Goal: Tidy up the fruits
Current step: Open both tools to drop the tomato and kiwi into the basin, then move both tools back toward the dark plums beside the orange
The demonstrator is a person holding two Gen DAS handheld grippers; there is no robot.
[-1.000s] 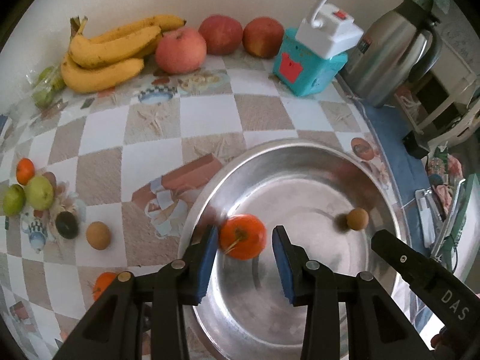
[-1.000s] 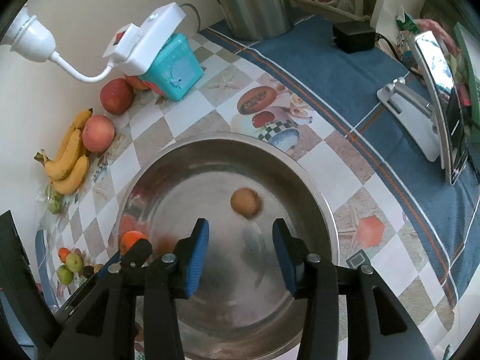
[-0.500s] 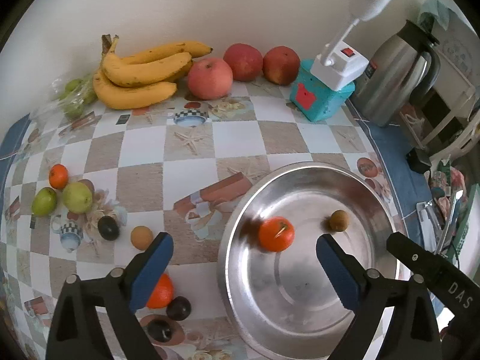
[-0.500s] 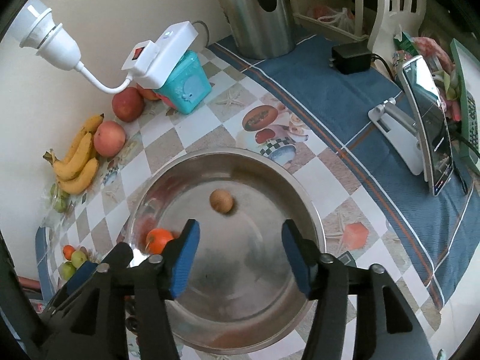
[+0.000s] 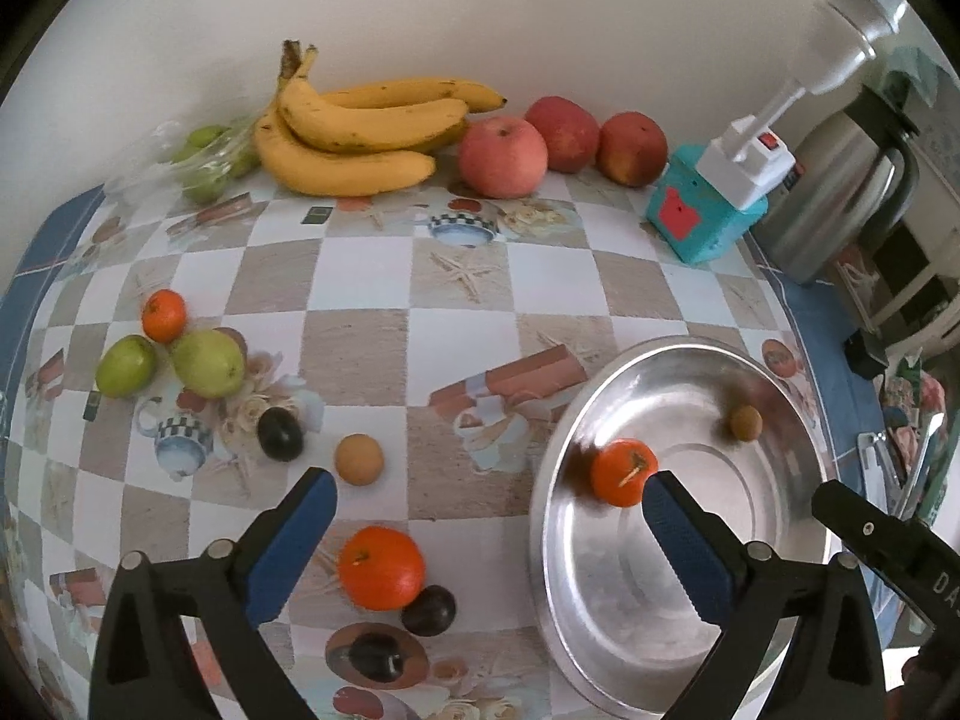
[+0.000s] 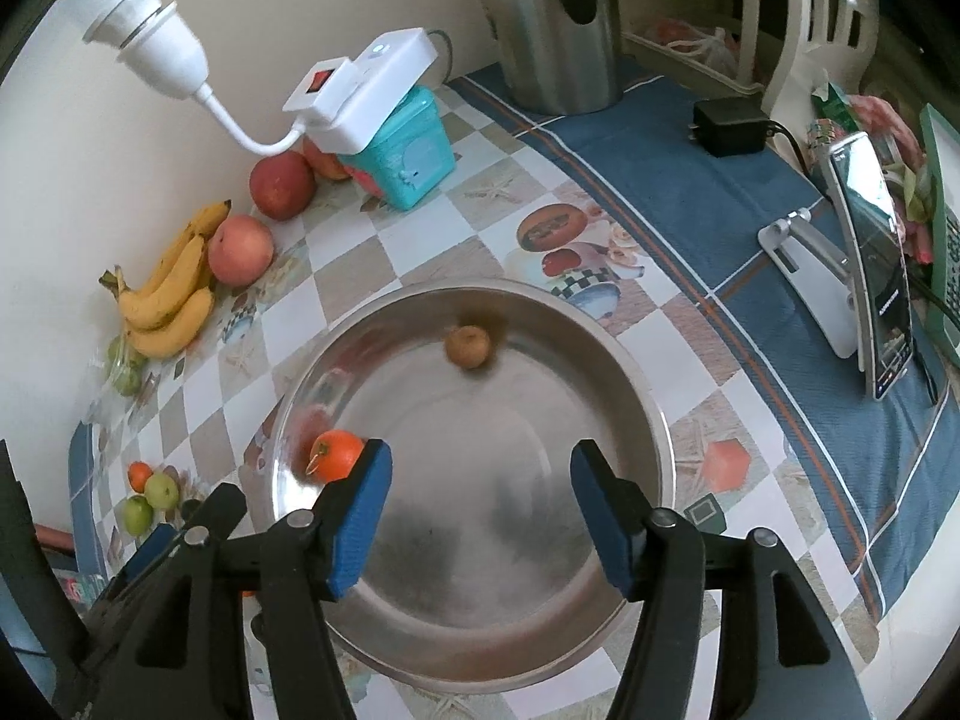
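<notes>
Lying loose in the steel basin (image 5: 798, 648), a small orange (image 5: 623, 473) and a brown fruit (image 5: 746, 422) are noted near its far rim. Left claw (image 5: 489, 516) and right claw (image 6: 480, 519) have just been opening; nothing is held.

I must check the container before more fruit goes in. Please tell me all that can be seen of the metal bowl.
The metal bowl is round, wide and shallow, of shiny silver metal with a flat bottom and a rolled rim. It stands upright on the checkered tablecloth. Inside lie an orange fruit near one wall and a small brown fruit near the far wall, apart from each other. Neither gripper touches it.
</notes>
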